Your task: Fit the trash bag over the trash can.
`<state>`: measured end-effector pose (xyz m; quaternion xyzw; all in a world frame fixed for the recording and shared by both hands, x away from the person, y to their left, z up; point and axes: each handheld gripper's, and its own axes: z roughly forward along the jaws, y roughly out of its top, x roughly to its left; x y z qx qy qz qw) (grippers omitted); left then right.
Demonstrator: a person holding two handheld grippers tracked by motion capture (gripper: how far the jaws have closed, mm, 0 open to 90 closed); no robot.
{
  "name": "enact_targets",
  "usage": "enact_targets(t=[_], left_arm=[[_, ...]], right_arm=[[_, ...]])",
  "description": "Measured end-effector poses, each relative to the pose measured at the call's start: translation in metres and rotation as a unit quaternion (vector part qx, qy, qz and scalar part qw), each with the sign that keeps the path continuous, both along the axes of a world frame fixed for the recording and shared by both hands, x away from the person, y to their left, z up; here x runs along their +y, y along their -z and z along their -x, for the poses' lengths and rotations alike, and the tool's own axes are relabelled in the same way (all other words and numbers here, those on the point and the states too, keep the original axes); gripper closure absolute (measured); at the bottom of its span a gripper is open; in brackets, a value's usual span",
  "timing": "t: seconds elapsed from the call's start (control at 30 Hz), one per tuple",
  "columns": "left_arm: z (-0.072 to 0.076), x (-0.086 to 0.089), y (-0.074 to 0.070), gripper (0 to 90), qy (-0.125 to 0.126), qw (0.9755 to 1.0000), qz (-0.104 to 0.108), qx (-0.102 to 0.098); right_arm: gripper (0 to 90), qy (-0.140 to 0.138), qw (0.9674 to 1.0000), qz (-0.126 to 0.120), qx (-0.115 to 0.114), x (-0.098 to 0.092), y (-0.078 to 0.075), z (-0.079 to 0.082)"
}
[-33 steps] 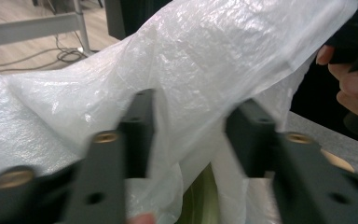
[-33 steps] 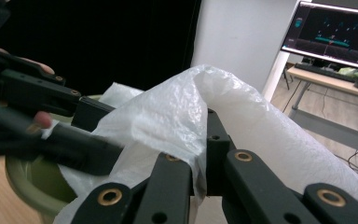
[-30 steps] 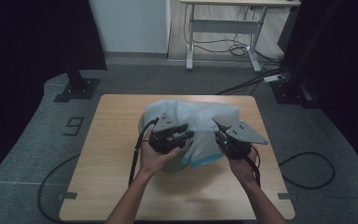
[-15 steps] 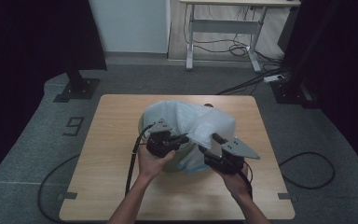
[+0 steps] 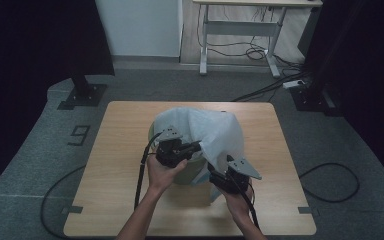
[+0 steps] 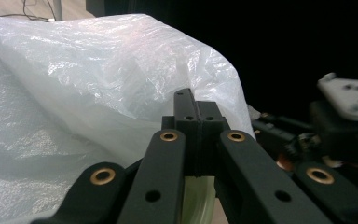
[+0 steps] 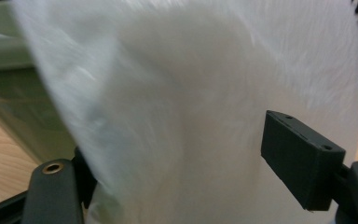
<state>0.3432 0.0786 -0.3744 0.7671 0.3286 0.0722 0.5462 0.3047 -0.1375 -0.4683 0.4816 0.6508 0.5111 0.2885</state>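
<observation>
Left gripper [image 5: 192,148] is pinching the thin plastic bag [image 5: 215,131] at the bin [image 5: 192,172] rim; right gripper [image 5: 219,176], jaws just opening, is standing spread. Bag is looking light, limp, slippery: its edge is probably offering the best grip.

Bin [image 5: 187,172] stands mid-table [image 5: 115,200], slightly toward your near edge. Plastic bag [image 5: 207,130] draped over bin, spilling toward far and right edges. Your left gripper [image 5: 192,148] at bin's near-left rim; right gripper [image 5: 215,175] lower, near-right of bin, beside hanging bag.
</observation>
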Motion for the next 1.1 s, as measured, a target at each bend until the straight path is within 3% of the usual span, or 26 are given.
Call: enact_targets(t=[0.03, 0.07, 0.1, 0.13, 0.17, 0.23, 0.27, 0.3, 0.33, 0.37, 0.4, 0.43, 0.5, 0.53, 0.57, 0.6, 0.63, 0.67, 0.7, 0.8, 0.83, 0.97, 1.1], left_arm=[[0.000, 0.000, 0.000, 89.8, 0.001, 1.0000, 0.000, -0.001], [0.000, 0.000, 0.000, 89.8, 0.001, 1.0000, 0.000, -0.001], [0.000, 0.001, -0.001, 89.8, 0.002, 1.0000, -0.002, -0.002], [0.000, 0.001, -0.001, 89.8, 0.002, 1.0000, -0.002, -0.002], [0.001, 0.002, -0.001, 89.8, 0.006, 1.0000, -0.004, -0.001], [0.001, 0.002, 0.000, 89.8, 0.012, 0.9999, -0.004, 0.001], [0.002, 0.002, 0.000, 89.8, 0.016, 0.9999, -0.006, -0.001], [0.003, 0.002, 0.000, 89.8, 0.021, 0.9998, -0.007, -0.001], [0.004, 0.002, 0.000, 89.8, 0.025, 0.9997, -0.003, 0.000], [0.004, 0.002, 0.000, 89.7, 0.025, 0.9997, -0.003, 0.000], [0.004, 0.002, 0.000, 89.8, 0.031, 0.9995, 0.000, 0.001], [0.005, 0.001, 0.000, 89.8, 0.034, 0.9994, 0.002, 0.001], [0.007, -0.002, -0.003, 89.7, 0.050, 0.9987, 0.012, 0.000], [0.007, -0.002, -0.003, 89.7, 0.050, 0.9987, 0.012, 0.000], [0.007, -0.004, -0.004, 89.7, 0.052, 0.9986, 0.012, -0.002], [0.007, -0.005, -0.006, 89.7, 0.053, 0.9985, 0.011, -0.004], [0.007, -0.005, -0.008, 89.6, 0.054, 0.9984, 0.017, -0.005], [0.007, -0.005, -0.008, 89.4, 0.054, 0.9984, 0.017, -0.005], [0.007, -0.005, -0.010, 88.9, 0.054, 0.9984, 0.018, -0.008], [0.008, -0.003, -0.014, 87.4, 0.049, 0.9984, 0.019, -0.018], [0.008, 0.000, -0.015, 87.0, 0.044, 0.9986, 0.021, -0.022], [0.008, 0.004, -0.016, 86.1, 0.034, 0.9988, 0.022, -0.027], [0.007, 0.009, -0.013, 83.4, 0.024, 0.9991, 0.022, -0.027]], right_arm=[[36.5, 0.000, 1.0000, -0.006, 0.004, 0.000, 0.003, -0.001], [36.5, 0.000, 1.0000, -0.006, 0.004, 0.000, 0.003, -0.001], [55.0, -0.009, 0.9999, -0.009, -0.001, -0.003, 0.007, -0.004], [55.0, -0.009, 0.9999, -0.009, -0.001, -0.003, 0.007, -0.004], [70.1, -0.007, 0.9997, 0.015, -0.019, -0.006, 0.007, -0.002], [81.0, 0.011, 0.9975, 0.046, -0.053, -0.013, 0.002, 0.002], [81.0, 0.011, 0.9975, 0.046, -0.053, -0.013, 0.002, 0.002], [88.0, 0.021, 0.9951, 0.053, -0.081, -0.025, -0.011, 0.008], [88.4, 0.028, 0.9934, 0.057, -0.096, -0.032, -0.019, 0.010], [88.4, 0.028, 0.9934, 0.057, -0.096, -0.032, -0.019, 0.010], [88.5, 0.031, 0.9917, 0.050, -0.114, -0.045, -0.038, 0.013], [88.5, 0.031, 0.9917, 0.050, -0.114, -0.045, -0.038, 0.013], [88.6, 0.031, 0.9887, 0.042, -0.141, -0.059, -0.065, 0.016], [88.6, 0.031, 0.9887, 0.042, -0.141, -0.059, -0.065, 0.016], [88.6, 0.029, 0.9866, 0.038, -0.156, -0.063, -0.081, 0.016], [88.6, 0.029, 0.9866, 0.038, -0.156, -0.063, -0.081, 0.016], [88.6, 0.023, 0.9842, 0.038, -0.171, -0.064, -0.096, 0.016], [88.6, 0.023, 0.9842, 0.038, -0.171, -0.064, -0.096, 0.016], [88.6, 0.019, 0.9815, 0.037, -0.187, -0.062, -0.108, 0.015], [88.5, 0.014, 0.9786, 0.041, -0.201, -0.059, -0.118, 0.014], [88.6, 0.009, 0.9758, 0.043, -0.214, -0.055, -0.127, 0.012], [88.6, -0.005, 0.9746, 0.040, -0.220, -0.049, -0.136, 0.009], [88.5, -0.043, 0.9737, 0.048, -0.219, -0.036, -0.142, 0.006]])
